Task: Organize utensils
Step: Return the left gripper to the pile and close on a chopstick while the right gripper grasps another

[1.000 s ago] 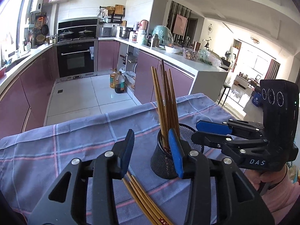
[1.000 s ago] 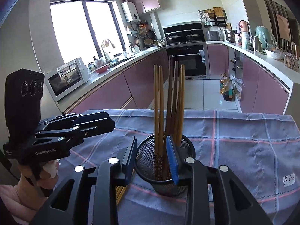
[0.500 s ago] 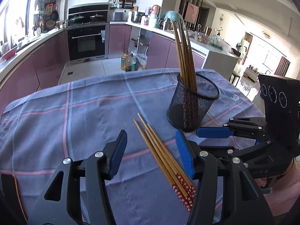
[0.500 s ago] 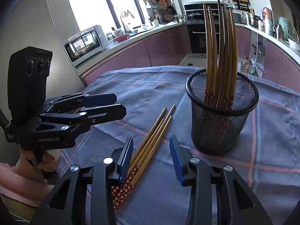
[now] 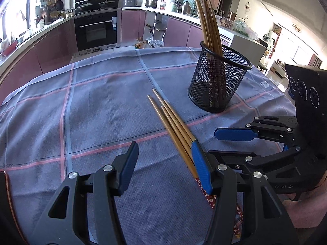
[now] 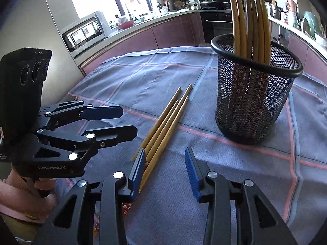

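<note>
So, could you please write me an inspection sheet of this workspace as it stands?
Surface: table under a blue-grey checked cloth, lightly creased.
Job's things: four loose chopsticks lying side by side on the cloth; black mesh holder upright beside them, several chopsticks standing in it.
Clutter: nothing seen on the cloth.
Grippers: left gripper open, empty, loose chopsticks by its right finger; right gripper open, empty, chopsticks passing beside its left finger.
Cables: nothing seen.
Surroundings: kitchen with oven, microwave, crowded counters.
</note>
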A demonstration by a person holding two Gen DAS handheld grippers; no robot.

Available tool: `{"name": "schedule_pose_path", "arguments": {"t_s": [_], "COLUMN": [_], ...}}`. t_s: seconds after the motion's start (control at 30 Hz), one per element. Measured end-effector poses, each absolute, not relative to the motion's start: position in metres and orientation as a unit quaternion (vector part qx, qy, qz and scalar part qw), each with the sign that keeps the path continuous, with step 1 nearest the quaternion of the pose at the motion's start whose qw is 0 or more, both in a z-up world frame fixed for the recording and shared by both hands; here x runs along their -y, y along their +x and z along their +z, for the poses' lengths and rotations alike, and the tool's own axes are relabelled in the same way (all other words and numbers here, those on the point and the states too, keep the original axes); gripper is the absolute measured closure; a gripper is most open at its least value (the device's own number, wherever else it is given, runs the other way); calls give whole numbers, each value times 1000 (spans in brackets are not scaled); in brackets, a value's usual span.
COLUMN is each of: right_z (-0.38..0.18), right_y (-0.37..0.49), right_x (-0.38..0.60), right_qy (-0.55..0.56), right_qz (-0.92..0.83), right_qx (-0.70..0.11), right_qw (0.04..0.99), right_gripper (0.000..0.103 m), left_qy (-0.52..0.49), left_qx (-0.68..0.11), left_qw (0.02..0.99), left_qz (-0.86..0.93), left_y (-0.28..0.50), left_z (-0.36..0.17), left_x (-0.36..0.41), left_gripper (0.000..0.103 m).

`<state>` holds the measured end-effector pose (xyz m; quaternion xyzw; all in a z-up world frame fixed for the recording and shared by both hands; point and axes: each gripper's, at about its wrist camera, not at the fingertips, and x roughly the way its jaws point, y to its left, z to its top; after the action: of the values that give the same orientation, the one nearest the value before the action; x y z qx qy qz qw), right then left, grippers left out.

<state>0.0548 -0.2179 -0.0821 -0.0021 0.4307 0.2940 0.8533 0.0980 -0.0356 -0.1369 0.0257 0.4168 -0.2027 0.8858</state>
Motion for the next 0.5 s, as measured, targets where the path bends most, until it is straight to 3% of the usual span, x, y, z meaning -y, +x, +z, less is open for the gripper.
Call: {"name": "schedule_pose_path", "arguments": {"t_s": [0.5], "right_z": [-87], "right_y": [58], "right_x": [206], "right_qy": [-35], "right_qz": [275], "right_qx": [-435], "right_qw": [857], "right_gripper": [66], "left_qy": [25], "left_qx": [-428], "left_qw": [880], "left_qz": [-203], "left_y": [103], "left_z": [-145], "left_x": [40], "left_gripper": [48]}}
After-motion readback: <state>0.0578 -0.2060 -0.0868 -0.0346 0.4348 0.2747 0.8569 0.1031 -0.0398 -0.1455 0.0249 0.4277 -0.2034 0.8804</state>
